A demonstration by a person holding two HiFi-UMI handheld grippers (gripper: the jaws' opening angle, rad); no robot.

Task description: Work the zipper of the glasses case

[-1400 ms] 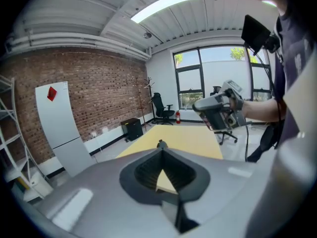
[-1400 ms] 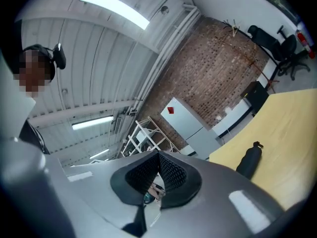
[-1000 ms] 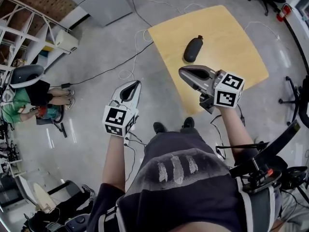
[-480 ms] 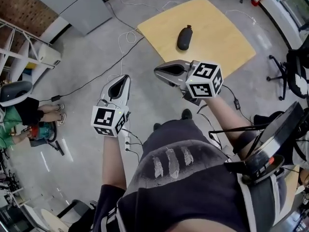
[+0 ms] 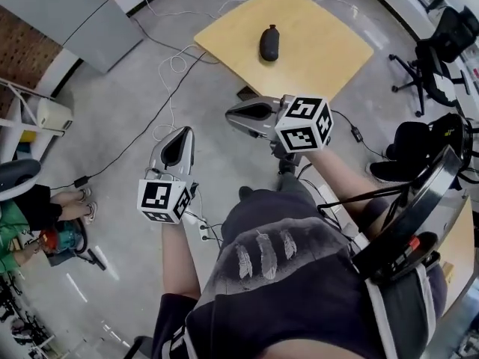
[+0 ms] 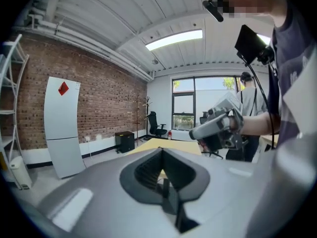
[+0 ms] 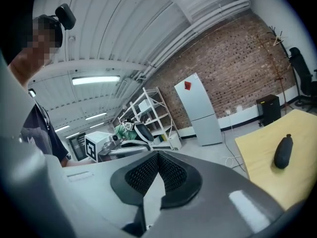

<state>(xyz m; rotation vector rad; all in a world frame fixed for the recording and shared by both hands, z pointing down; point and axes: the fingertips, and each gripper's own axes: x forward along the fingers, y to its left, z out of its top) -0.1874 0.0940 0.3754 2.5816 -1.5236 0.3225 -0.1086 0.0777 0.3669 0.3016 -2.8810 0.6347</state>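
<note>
The glasses case (image 5: 269,43) is a dark oval pouch lying on a square yellow table (image 5: 322,51), far ahead in the head view. Both grippers hang in the air over the floor, well short of the table. My left gripper (image 5: 181,132) points forward, shut and empty. My right gripper (image 5: 231,116) points left, also shut with nothing in it. In the right gripper view the case (image 7: 283,151) lies on the table (image 7: 257,162) at the far right, and the left gripper (image 7: 106,145) shows beyond the shut jaws. The left gripper view shows the right gripper (image 6: 218,128) held up beside me.
Cables (image 5: 172,58) trail across the grey floor left of the table. A white cabinet (image 5: 75,13) stands at the brick wall. An office chair (image 5: 441,36) is at the right. A seated person (image 5: 30,215) and shelving are at the far left.
The table and case have slid up and left in the head view and look farther off. Both grippers have shifted left in the picture and stay shut.
</note>
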